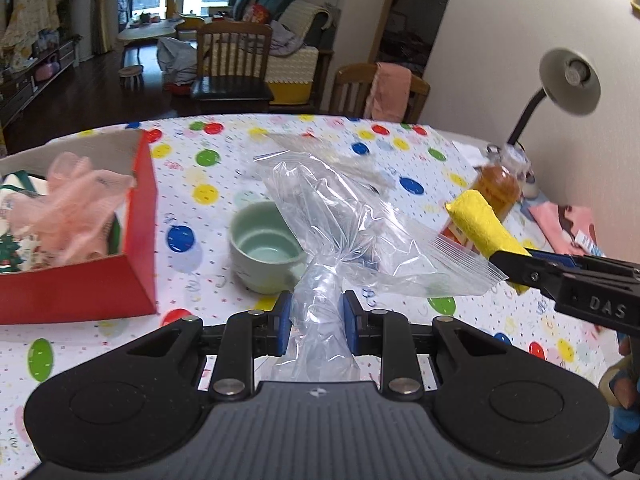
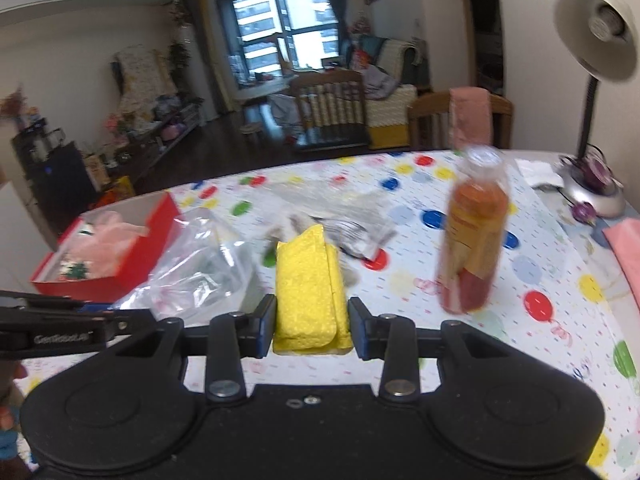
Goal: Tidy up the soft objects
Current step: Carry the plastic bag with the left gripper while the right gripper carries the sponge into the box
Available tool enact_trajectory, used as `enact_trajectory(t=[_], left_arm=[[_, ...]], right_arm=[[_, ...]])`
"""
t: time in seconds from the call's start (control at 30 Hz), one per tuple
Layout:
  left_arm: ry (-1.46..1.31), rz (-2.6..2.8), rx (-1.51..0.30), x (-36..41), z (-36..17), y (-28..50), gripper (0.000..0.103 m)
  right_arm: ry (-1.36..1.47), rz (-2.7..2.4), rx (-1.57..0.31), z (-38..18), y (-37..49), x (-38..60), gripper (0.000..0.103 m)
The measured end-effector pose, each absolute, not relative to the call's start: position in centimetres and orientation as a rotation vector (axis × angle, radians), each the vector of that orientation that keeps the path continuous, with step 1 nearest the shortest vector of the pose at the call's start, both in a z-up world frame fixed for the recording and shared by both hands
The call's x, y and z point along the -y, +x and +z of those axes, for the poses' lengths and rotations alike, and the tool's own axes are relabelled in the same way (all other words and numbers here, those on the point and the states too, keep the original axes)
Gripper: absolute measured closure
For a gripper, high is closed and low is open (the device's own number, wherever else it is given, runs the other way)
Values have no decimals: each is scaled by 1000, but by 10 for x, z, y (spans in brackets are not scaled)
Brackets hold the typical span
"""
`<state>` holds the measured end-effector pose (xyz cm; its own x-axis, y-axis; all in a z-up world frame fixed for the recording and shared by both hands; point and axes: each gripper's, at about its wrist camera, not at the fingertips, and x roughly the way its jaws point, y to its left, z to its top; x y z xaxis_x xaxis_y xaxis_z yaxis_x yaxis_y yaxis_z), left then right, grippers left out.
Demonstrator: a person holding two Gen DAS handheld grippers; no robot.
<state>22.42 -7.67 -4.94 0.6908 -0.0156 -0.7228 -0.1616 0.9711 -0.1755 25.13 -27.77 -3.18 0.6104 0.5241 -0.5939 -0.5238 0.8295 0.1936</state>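
My left gripper [image 1: 314, 322] is shut on the bunched end of a clear zip bag [image 1: 352, 236] and holds it above the table; the bag also shows in the right wrist view [image 2: 200, 264]. My right gripper [image 2: 312, 326] is shut on a folded yellow cloth [image 2: 310, 292]. In the left wrist view the yellow cloth [image 1: 480, 228] sticks out of the right gripper [image 1: 516, 270], beside the bag's zip edge. A red box [image 1: 136, 220] at the left holds pink soft fabric [image 1: 80, 204].
A pale green cup [image 1: 266, 248] stands on the spotted tablecloth [image 1: 208, 160] behind the bag. An orange drink bottle [image 2: 474, 232] stands at the right. A desk lamp [image 2: 592, 128] is at the far right. More clear bags [image 2: 344, 212] lie mid-table.
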Motion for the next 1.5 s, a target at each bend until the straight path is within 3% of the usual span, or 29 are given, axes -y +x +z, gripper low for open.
enact_trajectory(t=[0.77, 1.5], left_arm=[[-298, 250, -719, -75, -2, 179, 77], [-254, 358, -769, -232, -18, 176, 77]], right_arm=[[-52, 820, -638, 15, 225, 134, 66], [-104, 833, -685, 13, 216, -27, 66]])
